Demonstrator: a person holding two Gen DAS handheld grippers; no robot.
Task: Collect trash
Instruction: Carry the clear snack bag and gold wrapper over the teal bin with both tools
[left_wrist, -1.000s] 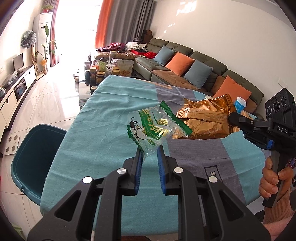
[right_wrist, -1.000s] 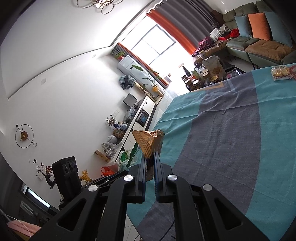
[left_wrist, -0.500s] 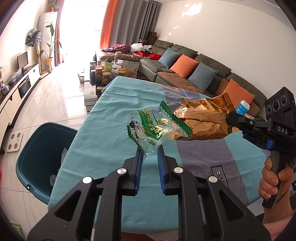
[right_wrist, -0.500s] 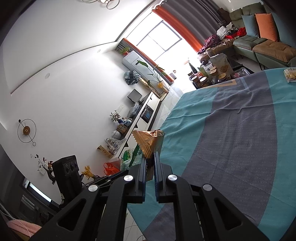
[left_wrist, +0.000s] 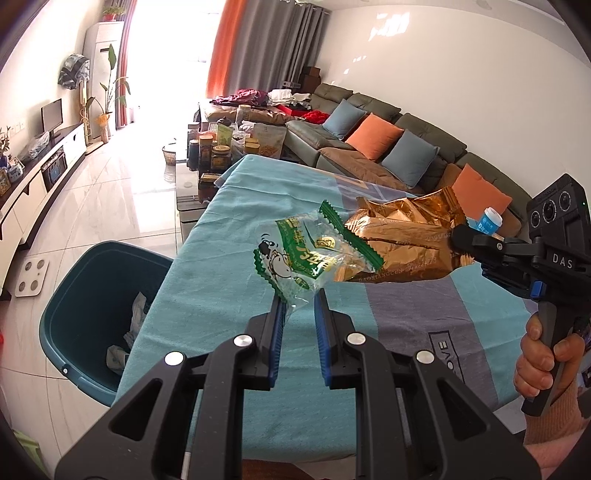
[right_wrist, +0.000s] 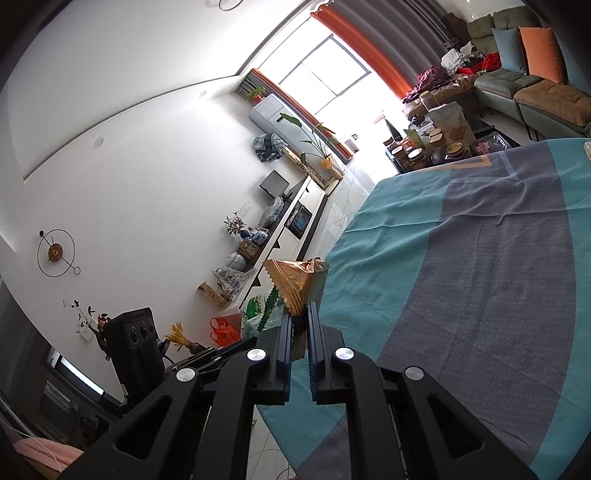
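My left gripper is shut on the clear tail of a green and white snack wrapper, held in the air above the table's teal and grey cloth. Just to its right hangs a crumpled gold foil bag, with my right gripper shut on its end. In the right wrist view the gold foil bag stands pinched in the right gripper, and the green wrapper shows just left of it. A teal bin with white paper inside stands on the floor beside the table's left edge.
A small blue-capped bottle shows behind the gold bag. A sofa with cushions runs along the far wall, and a low table with jars stands beyond the table. A white scale lies on the floor near the bin.
Both wrappers stay gripped. The bin has come further into the left wrist view and shows its inside. The right gripper has drifted slightly sideways with the gold bag.
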